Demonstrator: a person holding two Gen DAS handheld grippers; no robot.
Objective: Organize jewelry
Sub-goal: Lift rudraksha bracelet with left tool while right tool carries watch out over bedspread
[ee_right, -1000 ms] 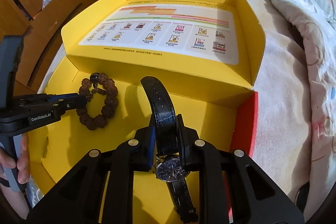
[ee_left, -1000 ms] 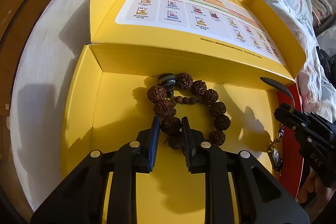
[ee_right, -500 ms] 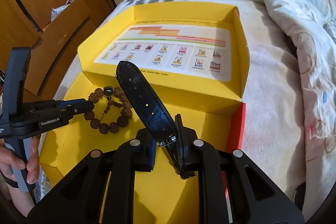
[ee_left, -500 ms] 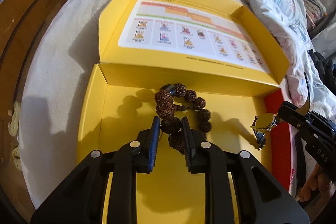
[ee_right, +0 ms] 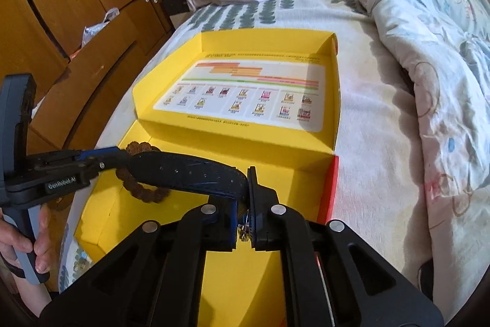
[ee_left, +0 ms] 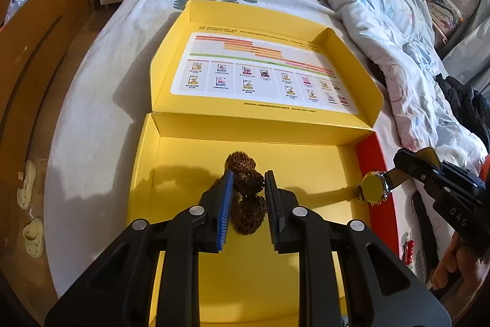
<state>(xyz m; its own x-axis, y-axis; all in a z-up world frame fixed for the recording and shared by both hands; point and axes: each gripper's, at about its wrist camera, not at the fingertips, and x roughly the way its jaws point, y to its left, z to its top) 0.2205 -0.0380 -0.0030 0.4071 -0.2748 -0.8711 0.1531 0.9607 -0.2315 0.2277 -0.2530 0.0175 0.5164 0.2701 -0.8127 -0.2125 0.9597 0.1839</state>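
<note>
A brown bead bracelet (ee_left: 245,184) hangs above the floor of the open yellow box (ee_left: 306,161), with my left gripper (ee_left: 247,183) shut on its beads. Out at the right, the right gripper (ee_left: 428,170) holds a watch by its strap, its gold case back (ee_left: 373,189) turned this way. In the right wrist view the right gripper (ee_right: 245,192) has its jaws closing tight on the black watch strap (ee_right: 190,170), which bends off to the left. The left gripper (ee_right: 101,161) and the bracelet (ee_right: 144,190) show behind the strap, above the box (ee_right: 291,183).
The box lies on a bed with its printed lid (ee_left: 260,75) folded flat behind the base. A rumpled quilt (ee_left: 398,51) fills the right side. Wooden cupboards (ee_right: 76,20) stand at the left, slippers (ee_left: 27,204) on the floor. A hand (ee_right: 21,238) grips the left handle.
Both grippers have risen, carrying the bracelet and the watch up off the box floor. The bracelet now hangs bunched; the strap has swung over to the left.
</note>
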